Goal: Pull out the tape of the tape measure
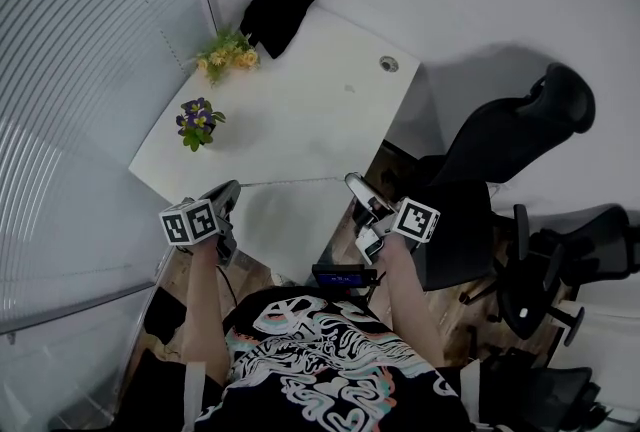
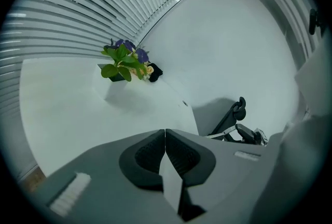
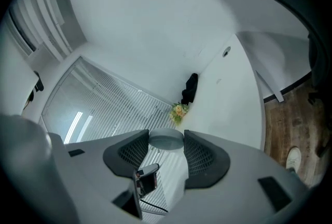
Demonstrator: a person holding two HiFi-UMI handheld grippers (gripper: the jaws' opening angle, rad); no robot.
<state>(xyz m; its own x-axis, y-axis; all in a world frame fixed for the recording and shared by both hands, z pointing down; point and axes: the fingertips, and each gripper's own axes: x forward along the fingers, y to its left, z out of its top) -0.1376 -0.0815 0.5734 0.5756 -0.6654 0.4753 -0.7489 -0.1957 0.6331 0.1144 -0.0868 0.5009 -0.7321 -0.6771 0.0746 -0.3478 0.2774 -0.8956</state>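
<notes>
A grey round tape measure (image 3: 166, 141) sits between the pads of my right gripper (image 3: 166, 136), whose jaws stand wide and press on its two sides. A small dark part (image 3: 146, 181) shows just under it; I cannot tell what that is. No pulled-out tape is visible. In the head view the right gripper (image 1: 353, 184) hangs over the near right corner of the white table (image 1: 300, 130), and the tape measure is hard to make out there. My left gripper (image 1: 229, 192) is at the table's near left edge. Its pads (image 2: 155, 151) meet with nothing between them.
On the table stand a purple flower pot (image 1: 198, 120) and a yellow flower pot (image 1: 228, 50), with a black cloth (image 1: 275, 18) at the far corner. Black office chairs (image 1: 520, 135) crowd the right side. A dark device (image 1: 343, 275) sits at the person's waist.
</notes>
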